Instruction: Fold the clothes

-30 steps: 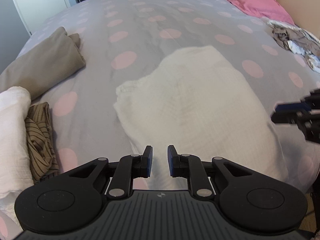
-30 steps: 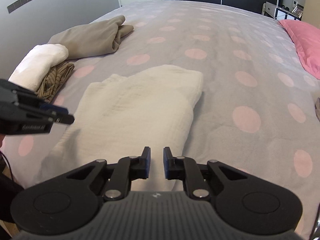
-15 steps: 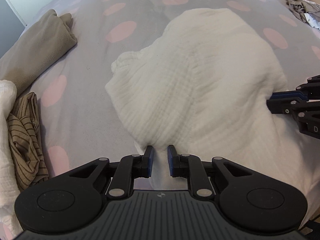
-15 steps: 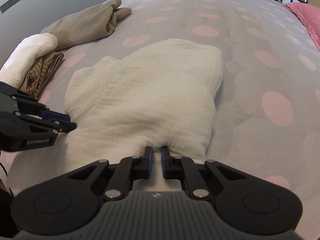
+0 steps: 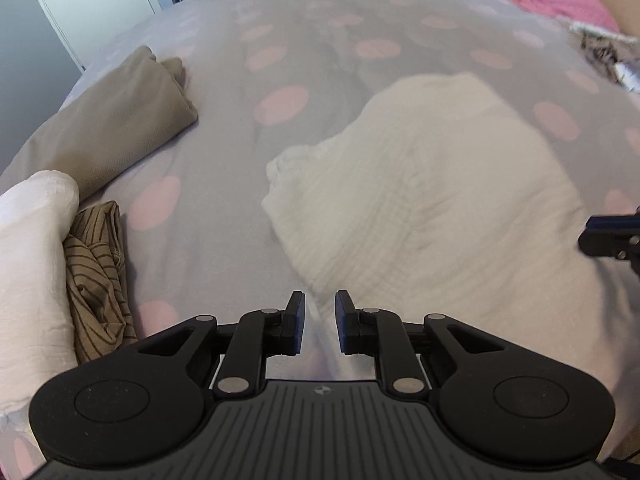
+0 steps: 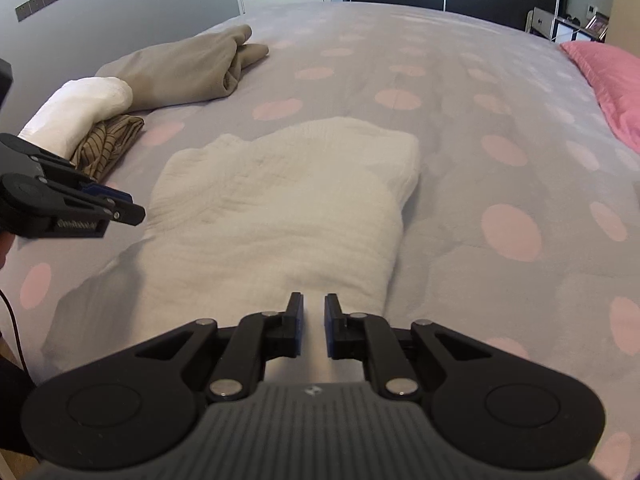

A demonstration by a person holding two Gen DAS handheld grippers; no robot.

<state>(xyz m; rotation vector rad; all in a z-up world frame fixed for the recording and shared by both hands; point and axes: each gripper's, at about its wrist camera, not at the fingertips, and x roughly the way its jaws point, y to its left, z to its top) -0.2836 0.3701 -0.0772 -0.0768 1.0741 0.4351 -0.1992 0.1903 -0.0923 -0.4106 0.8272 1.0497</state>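
Observation:
A cream crinkled garment (image 5: 420, 200) (image 6: 280, 200) lies partly folded on the grey bedspread with pink dots (image 5: 208, 248) (image 6: 480, 264). Its near part runs up toward both grippers. My left gripper (image 5: 320, 322) (image 6: 120, 208) is shut on the garment's near left edge, with a strip of cloth between the blue pads. My right gripper (image 6: 313, 326) (image 5: 608, 236) is shut on the near right edge in the same way. The gripped hem itself is hidden behind the fingers.
A folded beige garment (image 5: 112, 120) (image 6: 188, 68), a white rolled cloth (image 5: 28, 260) (image 6: 80, 108) and a brown striped piece (image 5: 96, 280) (image 6: 108, 144) lie at the left. A pink pillow (image 6: 612, 80) and crumpled patterned clothes (image 5: 608, 52) are at the right.
Half a second ago both grippers were pushed in low over the garment, bunching it. Now they have drawn back toward me, and the cloth lies longer and flatter, much as a second ago.

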